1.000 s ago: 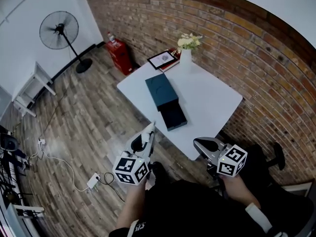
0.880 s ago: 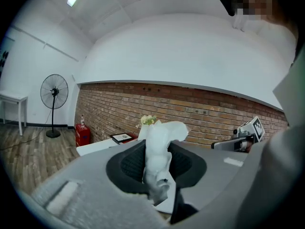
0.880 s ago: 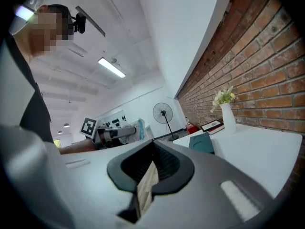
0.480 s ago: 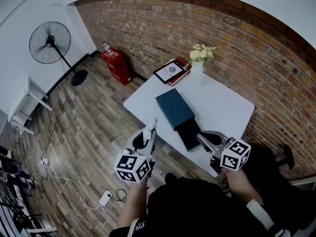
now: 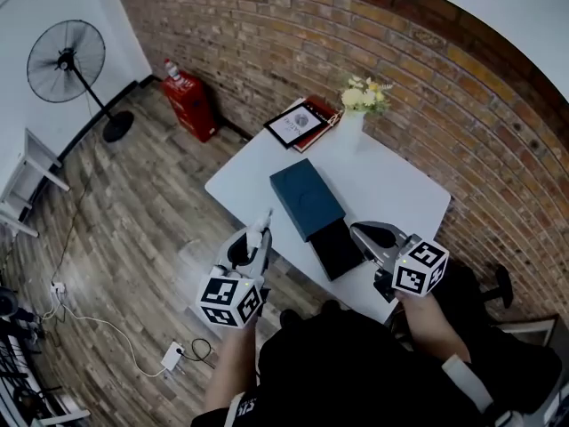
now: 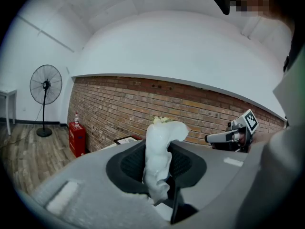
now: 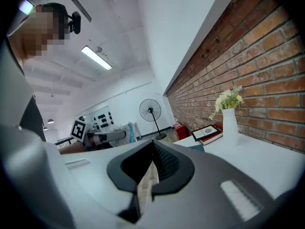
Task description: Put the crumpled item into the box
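A white crumpled item (image 6: 159,151) stands up between the jaws of my left gripper (image 6: 160,178), which is shut on it. In the head view that left gripper (image 5: 260,238) hangs over the floor just off the white table's (image 5: 391,181) left edge, with the crumpled item (image 5: 263,227) at its tip. On the table lies a teal box lid (image 5: 305,198), and beside it the dark open box (image 5: 338,249). My right gripper (image 5: 363,233) is at the table's near edge, right of the box. Its jaws (image 7: 147,174) are closed with nothing between them.
A white vase of flowers (image 5: 356,121), a framed picture (image 5: 293,124) and a red book stand at the table's far side by the brick wall. On the wooden floor are a red cabinet (image 5: 185,96), a standing fan (image 5: 67,60) and a power strip (image 5: 172,356).
The head view has swung, so the table and box now sit closer in front of both grippers. The left gripper still holds the crumpled item; the right gripper now reaches the table's near edge.
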The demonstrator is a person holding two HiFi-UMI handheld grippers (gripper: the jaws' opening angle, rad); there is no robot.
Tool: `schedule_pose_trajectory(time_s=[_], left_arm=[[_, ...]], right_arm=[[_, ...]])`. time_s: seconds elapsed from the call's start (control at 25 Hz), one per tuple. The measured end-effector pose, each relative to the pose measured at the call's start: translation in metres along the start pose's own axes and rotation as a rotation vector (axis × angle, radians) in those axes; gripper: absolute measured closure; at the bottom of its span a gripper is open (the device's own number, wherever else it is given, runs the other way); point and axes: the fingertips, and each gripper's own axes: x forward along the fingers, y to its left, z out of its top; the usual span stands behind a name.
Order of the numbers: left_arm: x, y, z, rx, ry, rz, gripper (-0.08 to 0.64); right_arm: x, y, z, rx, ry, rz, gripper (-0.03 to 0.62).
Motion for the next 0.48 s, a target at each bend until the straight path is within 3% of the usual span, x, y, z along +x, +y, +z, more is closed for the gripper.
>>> schedule_pose_trajectory(time_s=[0.28,0.48], left_arm=[[0.033,-0.023,-0.027,-0.052,0.115,-0.029,0.468],[0.062,-0.037,-0.051,-0.044,0.200,-0.057,0.468]], right_arm=[[-0.011,-0.043,0.001,0.078,-0.001,-0.019,0.592],[-0.013,-0.068,-0.032,0.156,0.028,-0.025,0.592]])
